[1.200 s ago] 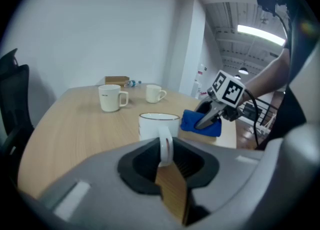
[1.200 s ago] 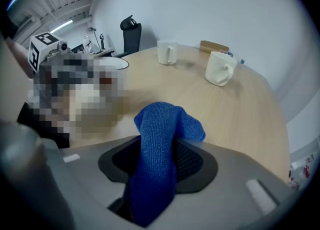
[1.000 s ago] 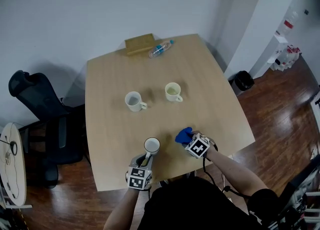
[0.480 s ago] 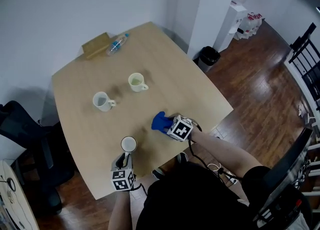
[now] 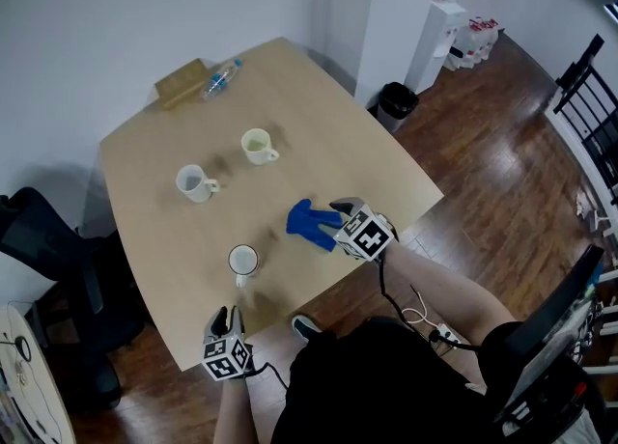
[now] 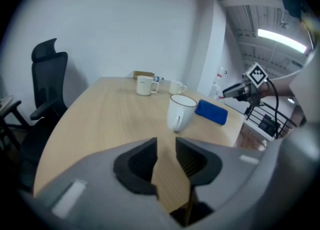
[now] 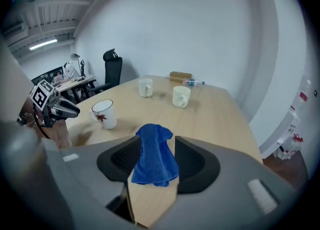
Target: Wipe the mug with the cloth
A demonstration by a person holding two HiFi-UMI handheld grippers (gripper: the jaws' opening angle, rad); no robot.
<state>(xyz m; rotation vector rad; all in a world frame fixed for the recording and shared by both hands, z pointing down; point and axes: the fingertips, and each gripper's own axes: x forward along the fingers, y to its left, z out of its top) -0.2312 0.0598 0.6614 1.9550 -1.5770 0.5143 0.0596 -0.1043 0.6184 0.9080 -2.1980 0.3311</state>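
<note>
So the wooden surface (image 5: pixel 319 143) looks like end-of-job to me. Half a second back the left gripper (image 5: pixel 225 318) was right up on the mug's handle. Now it's let go and backed off past the near edge, with its jaws a narrow gap apart and nothing between them.

The right gripper (image 5: pixel 340 210) had the blue cloth (image 5: pixel 307 223) bunched at its tip before. Now the cloth looks spread flat on the surface, showing through jaws that sit apart rather than pinching it, as best I can tell.

The mug (image 5: pixel 242 261) stands upright on its own near the front edge, apart from both grippers and a little left of the cloth. The two spare mugs (image 5: pixel 194 182) (image 5: pixel 255 146) sit further back.

My read is that the wiping's finished, or at least paused, since nothing's being held.
</note>
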